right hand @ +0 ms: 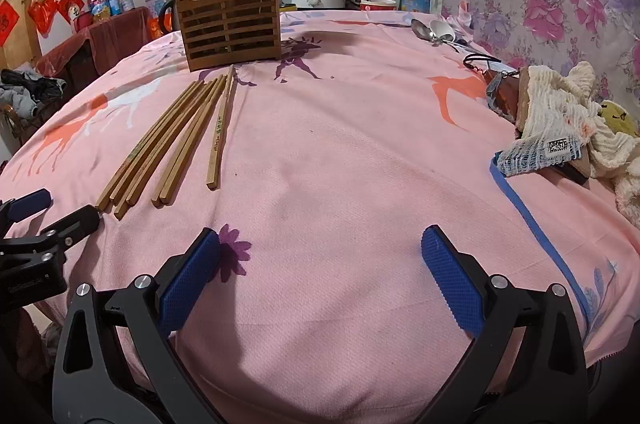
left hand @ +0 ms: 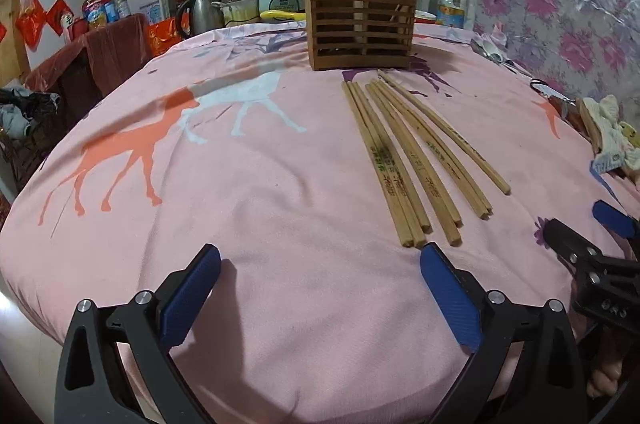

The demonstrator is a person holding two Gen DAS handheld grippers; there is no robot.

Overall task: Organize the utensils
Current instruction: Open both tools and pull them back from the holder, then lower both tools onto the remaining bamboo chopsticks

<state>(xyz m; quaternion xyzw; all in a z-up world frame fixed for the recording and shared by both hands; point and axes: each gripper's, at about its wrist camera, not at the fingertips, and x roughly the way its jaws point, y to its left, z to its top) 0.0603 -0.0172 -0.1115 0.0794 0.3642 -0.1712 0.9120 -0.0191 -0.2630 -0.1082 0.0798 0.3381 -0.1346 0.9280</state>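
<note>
Both grippers hang spread wide and empty above the pink cloth [right hand: 340, 144]: the left gripper [left hand: 320, 264] low at six o'clock in its own view, the right gripper [right hand: 320, 248] likewise in its view. Loose wooden chopsticks [left hand: 412, 160] lie side by side on the cloth, at about one o'clock from the left gripper and eleven o'clock from the right, their near ends just beyond the left gripper's right fingertip. Farther on at twelve o'clock stands a slatted wooden holder [left hand: 360, 24] with two sticks upright in it. Spoons [right hand: 432, 32] rest by the floral wall covering at one o'clock, and a crumpled cloth [right hand: 568, 120] at three o'clock.
</note>
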